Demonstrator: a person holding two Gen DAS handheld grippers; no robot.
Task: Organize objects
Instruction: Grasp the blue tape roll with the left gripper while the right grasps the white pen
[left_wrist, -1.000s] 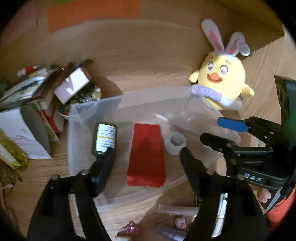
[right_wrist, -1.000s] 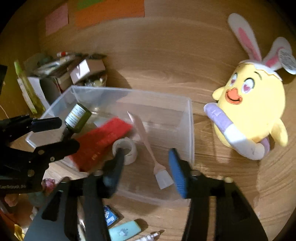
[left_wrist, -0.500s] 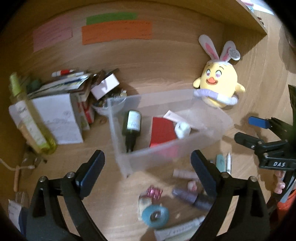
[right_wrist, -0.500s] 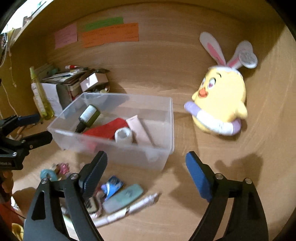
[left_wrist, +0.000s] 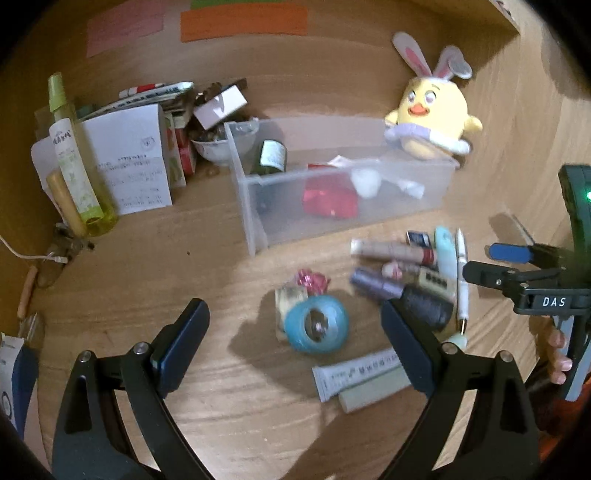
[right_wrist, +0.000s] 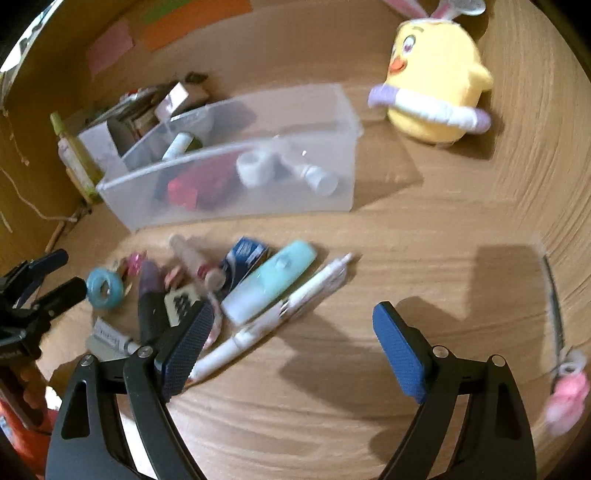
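A clear plastic bin (left_wrist: 258, 221) (right_wrist: 343, 147) on the wooden desk holds a dark bottle (left_wrist: 272, 157), a red packet (left_wrist: 328, 199), a white tape roll (left_wrist: 365, 182) and a tube. In front of it lies a pile of small items: a blue tape roll (left_wrist: 317, 328) (right_wrist: 104, 288), a mint highlighter (right_wrist: 271, 284), a white pen (right_wrist: 280, 314), tubes and lipsticks. My left gripper (left_wrist: 295, 347) is open and empty above the blue tape roll. My right gripper (right_wrist: 291, 343) is open and empty over the desk, beside the white pen.
A yellow bunny-eared chick plush (left_wrist: 430, 122) (right_wrist: 436, 81) sits right of the bin. Papers, boxes, a bowl and a yellow-green spray bottle (left_wrist: 74, 162) crowd the left. A pink charm on a strap (right_wrist: 565, 395) lies at the far right. Sticky notes hang on the back wall.
Both grippers have pulled back from the bin and dropped toward the pile of small items in front of it. Both have stayed open and empty.
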